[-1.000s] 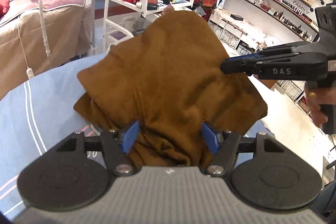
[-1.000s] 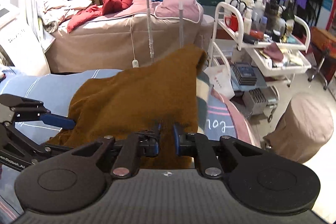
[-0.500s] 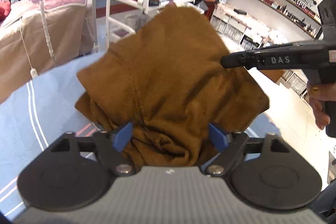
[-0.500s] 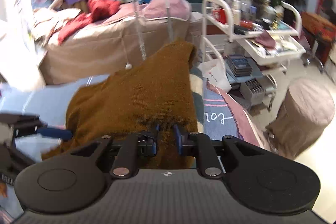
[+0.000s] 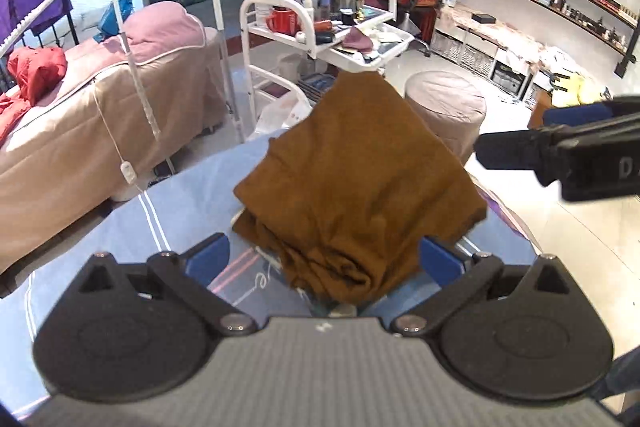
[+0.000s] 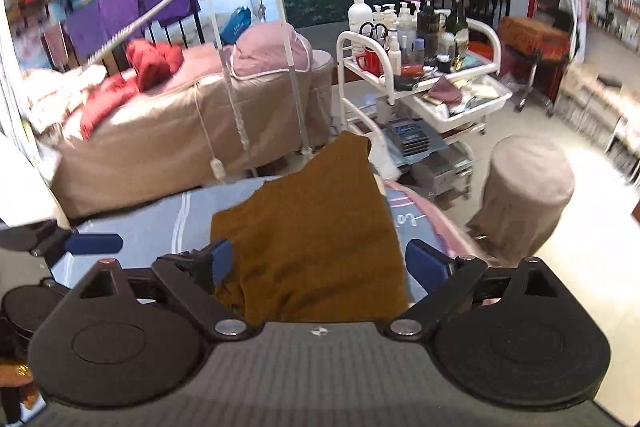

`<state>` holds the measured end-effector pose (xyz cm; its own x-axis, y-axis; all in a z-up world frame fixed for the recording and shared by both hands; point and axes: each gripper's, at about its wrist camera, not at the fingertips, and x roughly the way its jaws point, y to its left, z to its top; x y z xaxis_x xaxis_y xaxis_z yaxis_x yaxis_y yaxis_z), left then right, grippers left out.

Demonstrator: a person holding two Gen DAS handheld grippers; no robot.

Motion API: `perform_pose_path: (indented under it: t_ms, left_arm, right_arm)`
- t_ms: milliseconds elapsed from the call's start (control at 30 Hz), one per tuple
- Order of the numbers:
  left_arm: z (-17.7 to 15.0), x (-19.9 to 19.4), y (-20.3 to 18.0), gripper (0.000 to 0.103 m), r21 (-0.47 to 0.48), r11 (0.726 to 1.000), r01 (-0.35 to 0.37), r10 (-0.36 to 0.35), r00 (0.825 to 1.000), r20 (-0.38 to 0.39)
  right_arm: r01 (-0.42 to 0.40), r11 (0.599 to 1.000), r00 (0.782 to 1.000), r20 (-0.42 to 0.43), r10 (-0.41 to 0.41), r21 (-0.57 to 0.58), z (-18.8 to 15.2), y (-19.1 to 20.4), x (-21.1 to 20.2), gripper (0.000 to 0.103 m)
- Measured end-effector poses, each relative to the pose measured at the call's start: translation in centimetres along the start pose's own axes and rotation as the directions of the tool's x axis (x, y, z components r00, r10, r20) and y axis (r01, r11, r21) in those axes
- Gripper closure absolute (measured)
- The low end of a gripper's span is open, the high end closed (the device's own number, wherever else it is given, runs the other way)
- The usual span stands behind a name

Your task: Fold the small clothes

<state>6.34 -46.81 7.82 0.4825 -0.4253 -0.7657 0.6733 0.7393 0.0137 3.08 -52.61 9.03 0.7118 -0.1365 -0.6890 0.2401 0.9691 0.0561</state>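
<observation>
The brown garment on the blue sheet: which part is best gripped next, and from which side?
Probably the flat right corner of the brown garment, approached from the right: it is thin and lies clear on the sheet, unlike the bunched near edge. Both grippers are open.

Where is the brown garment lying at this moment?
In both wrist views the brown garment lies folded on the blue striped sheet, ahead of both open grippers, with the white trolley behind it.

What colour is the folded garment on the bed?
Plain mustard brown garment, clearest in the left wrist view.
</observation>
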Motion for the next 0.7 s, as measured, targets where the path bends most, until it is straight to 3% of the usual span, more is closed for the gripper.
perform_pose_path:
  t_ms: [267,567,700]
  left_arm:
    - [-0.7,-1.4,-0.7,0.000,0.016,0.999,-0.038,0.039,0.999,-0.018]
    - [-1.3,-0.9,-0.2,0.000,-0.020,1.000,0.004,-0.005,0.999,-0.039]
    - [-1.2,-0.2,-0.4,0.000,-0.018,1.000,-0.021,0.020,0.998,-0.055]
  right_arm:
    - [0.042,0.998,0.998,-0.042,-0.044,-0.051,-0.7,1.3,0.2,0.000]
    - [0.041,0.998,0.997,-0.065,-0.043,-0.044,-1.2,1.6,0.8,0.000]
    - [0.036,0.998,0.997,-0.072,-0.040,-0.051,-1.3,1.8,1.1,0.000]
